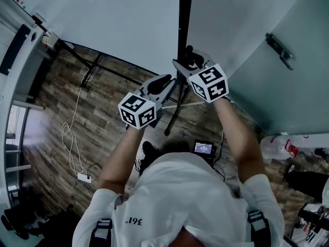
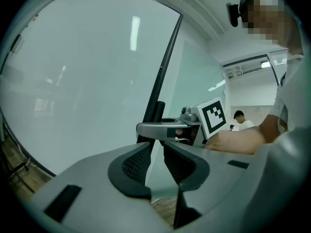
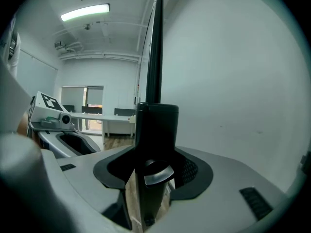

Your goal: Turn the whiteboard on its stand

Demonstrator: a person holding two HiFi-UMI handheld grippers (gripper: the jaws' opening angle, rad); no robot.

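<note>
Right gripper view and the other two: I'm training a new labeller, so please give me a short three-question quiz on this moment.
1. True or false: the left gripper has its jaws shut on something.
2. What stands between the right gripper's jaws? A) a cable B) the whiteboard's black frame bar C) nothing
3. Fill in: in the head view, the white power strip lies on the ____ floor.

Key: 1 false, the jaws are apart with nothing between them; 2 B; 3 wooden.
</note>
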